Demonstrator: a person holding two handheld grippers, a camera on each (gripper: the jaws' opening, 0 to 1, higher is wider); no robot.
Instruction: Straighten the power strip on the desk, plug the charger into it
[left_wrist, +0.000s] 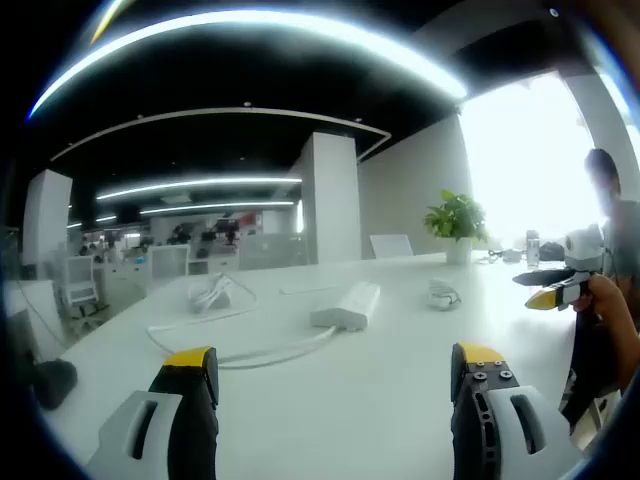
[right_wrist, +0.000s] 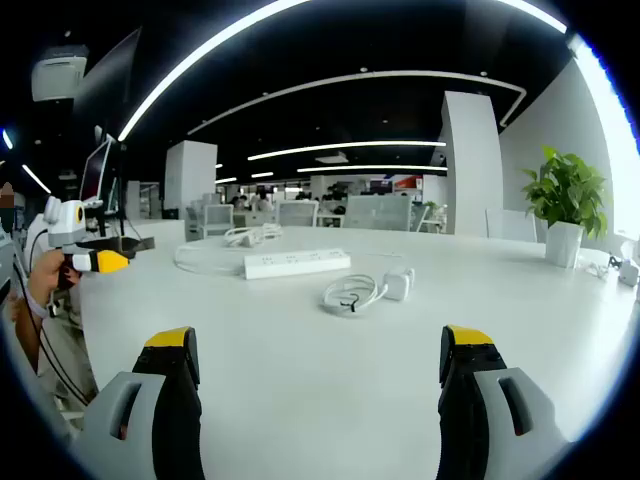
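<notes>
A white power strip (left_wrist: 347, 305) (right_wrist: 297, 263) lies on the white desk (left_wrist: 400, 390) (right_wrist: 330, 380), skewed to the desk edge, its white cable (left_wrist: 250, 352) curving away. A white charger (right_wrist: 397, 284) with a coiled white cable (right_wrist: 350, 295) rests beside the strip; the same charger (left_wrist: 443, 294) lies to the strip's right in the left gripper view. My left gripper (left_wrist: 335, 385) hovers open above the desk, well short of the strip, nothing between its jaws. My right gripper (right_wrist: 315, 375) is likewise open and empty. Each gripper appears at the edge of the other's view, held by a hand.
A potted green plant (left_wrist: 456, 222) (right_wrist: 566, 205) stands on the desk near the bright window. A second bundle of white cable (left_wrist: 210, 292) (right_wrist: 250, 236) lies beyond the strip. A monitor (right_wrist: 95, 175) stands at the desk's left. Office desks and pillars fill the background.
</notes>
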